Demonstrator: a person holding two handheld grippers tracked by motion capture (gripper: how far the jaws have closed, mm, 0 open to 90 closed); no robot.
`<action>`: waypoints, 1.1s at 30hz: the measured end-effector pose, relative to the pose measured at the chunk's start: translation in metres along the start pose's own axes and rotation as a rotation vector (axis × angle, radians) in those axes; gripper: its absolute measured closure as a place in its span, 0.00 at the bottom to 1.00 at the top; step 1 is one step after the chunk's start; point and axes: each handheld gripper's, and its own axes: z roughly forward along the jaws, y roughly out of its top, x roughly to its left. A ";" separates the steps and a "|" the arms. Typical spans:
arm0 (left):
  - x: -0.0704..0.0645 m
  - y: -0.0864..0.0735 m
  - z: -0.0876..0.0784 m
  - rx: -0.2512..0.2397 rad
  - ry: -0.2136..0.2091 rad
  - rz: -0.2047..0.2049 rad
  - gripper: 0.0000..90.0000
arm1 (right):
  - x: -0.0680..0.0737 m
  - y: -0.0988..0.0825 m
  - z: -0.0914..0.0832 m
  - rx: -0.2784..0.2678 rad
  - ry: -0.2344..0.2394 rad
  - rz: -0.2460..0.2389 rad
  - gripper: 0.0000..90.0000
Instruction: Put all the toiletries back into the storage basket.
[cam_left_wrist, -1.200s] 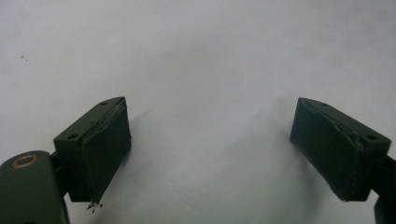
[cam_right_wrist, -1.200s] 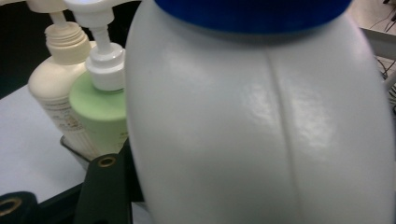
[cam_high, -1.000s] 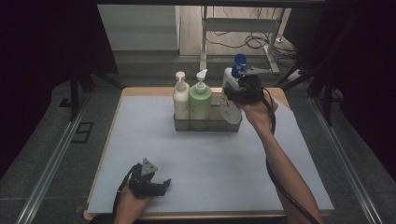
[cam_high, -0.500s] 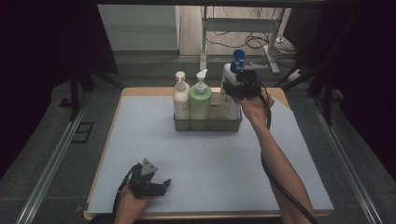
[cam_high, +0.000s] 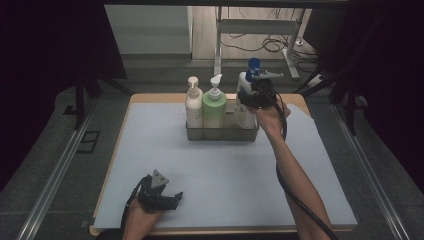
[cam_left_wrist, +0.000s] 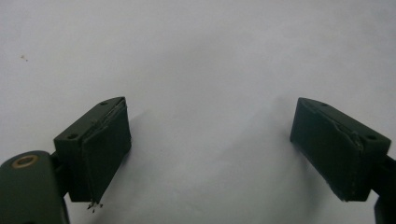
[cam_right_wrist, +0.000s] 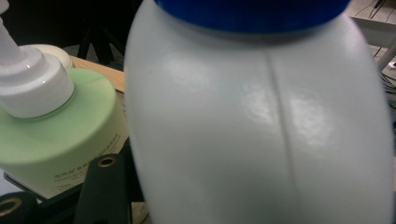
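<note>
A clear tray (cam_high: 220, 134) stands at the far middle of the table (cam_high: 225, 190) and holds three bottles in a row: a white pump bottle (cam_high: 193, 106) at the left end, a green pump bottle (cam_high: 214, 107) touching it in the middle, and a white bottle with a blue cap (cam_high: 246, 95) at the right end. The right gripper (cam_high: 255, 96) holds the blue-capped bottle, its jaws closed on the body at the tray's right end. In the right gripper view this bottle (cam_right_wrist: 261, 121) stands just beside the green one (cam_right_wrist: 60, 135), whose label carries small print too fine to read. The left gripper (cam_high: 165, 197) rests on the table's near left, well apart from the tray, jaws open over bare surface. Cables (cam_high: 255, 46) and a metal stand (cam_high: 250, 30) lie on the floor beyond the table.
</note>
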 end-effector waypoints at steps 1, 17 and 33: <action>0.000 0.000 0.000 0.000 0.000 0.000 0.13 | 0.000 -0.001 0.000 0.002 0.002 -0.002 0.44; 0.000 0.000 0.000 0.000 0.001 -0.004 0.13 | 0.005 -0.015 0.008 0.018 0.012 -0.008 0.44; 0.000 0.000 0.000 0.000 0.000 0.000 0.13 | 0.005 -0.036 0.019 0.054 0.012 -0.004 0.44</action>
